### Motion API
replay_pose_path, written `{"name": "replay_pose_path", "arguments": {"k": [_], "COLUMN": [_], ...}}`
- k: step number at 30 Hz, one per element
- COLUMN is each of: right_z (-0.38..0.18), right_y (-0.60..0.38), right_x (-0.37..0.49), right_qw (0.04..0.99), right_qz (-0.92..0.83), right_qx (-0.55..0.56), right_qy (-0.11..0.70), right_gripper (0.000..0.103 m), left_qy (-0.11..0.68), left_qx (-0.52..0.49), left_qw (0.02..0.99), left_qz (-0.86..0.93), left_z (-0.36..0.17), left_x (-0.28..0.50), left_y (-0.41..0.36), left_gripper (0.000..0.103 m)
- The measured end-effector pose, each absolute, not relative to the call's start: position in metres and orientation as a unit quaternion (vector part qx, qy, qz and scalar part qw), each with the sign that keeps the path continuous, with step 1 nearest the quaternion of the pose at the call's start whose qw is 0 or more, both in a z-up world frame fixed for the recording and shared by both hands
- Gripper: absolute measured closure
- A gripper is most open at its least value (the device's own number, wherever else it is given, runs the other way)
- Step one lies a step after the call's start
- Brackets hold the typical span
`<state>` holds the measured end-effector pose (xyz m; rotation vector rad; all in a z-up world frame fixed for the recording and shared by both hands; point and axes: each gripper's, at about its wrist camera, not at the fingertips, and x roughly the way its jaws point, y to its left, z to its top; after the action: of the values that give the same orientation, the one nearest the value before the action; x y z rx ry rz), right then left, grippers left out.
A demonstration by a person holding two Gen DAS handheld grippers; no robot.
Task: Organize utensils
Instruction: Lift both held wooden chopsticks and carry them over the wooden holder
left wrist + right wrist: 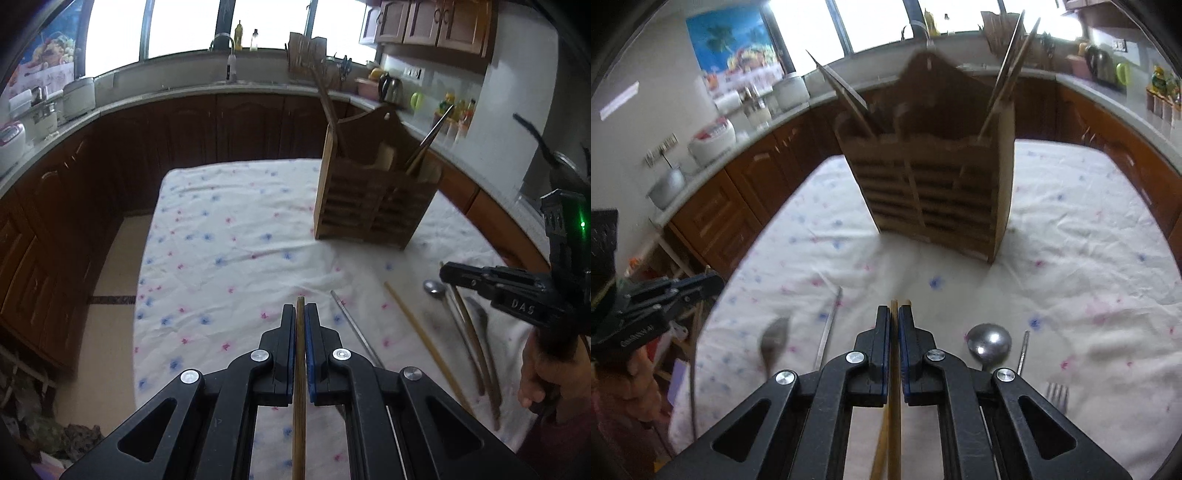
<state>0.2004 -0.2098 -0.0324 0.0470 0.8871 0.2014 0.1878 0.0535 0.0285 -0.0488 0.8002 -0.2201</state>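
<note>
A slatted wooden utensil holder (pixel 373 199) (pixel 934 192) stands upright on the flowered tablecloth, with sticks poking out of its left and right compartments. My left gripper (pixel 300 308) is shut on a single wooden chopstick (pixel 300 369), held above the cloth. My right gripper (pixel 894 308) is shut on wooden chopsticks (pixel 893 424), which look like a pair. In the left wrist view the right gripper (pixel 447 271) hovers over the loose utensils at the right. In the right wrist view the left gripper (pixel 716 282) is at the left edge.
Loose on the cloth lie a round metal spoon (pixel 989 343) (pixel 435 288), a fork (pixel 1057 395), a metal chopstick (pixel 829 325) (pixel 354 332), a wooden chopstick (pixel 417 332) and a blurred darker spoon (pixel 774 343). Brown cabinets and a cluttered counter (pixel 221 88) ring the table.
</note>
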Motion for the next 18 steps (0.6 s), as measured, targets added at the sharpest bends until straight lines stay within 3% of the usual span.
{"name": "replay_pose_path", "arguments": {"k": [18], "right_z": [0.069], "right_y": [-0.218], "right_x": [0.139], "right_qw": [0.952], "right_qz": [0.092], "right_qx": [0.055], "right_qy": [0.286], "right_gripper": [0.099], "left_qy": [0.313], "left_qx": [-0.026], "left_qw": [0.941], "left_qz": [-0.122], "left_z": [0.089], "left_x": [0.118], "left_y": [0.06], "left_gripper": [0.099]}}
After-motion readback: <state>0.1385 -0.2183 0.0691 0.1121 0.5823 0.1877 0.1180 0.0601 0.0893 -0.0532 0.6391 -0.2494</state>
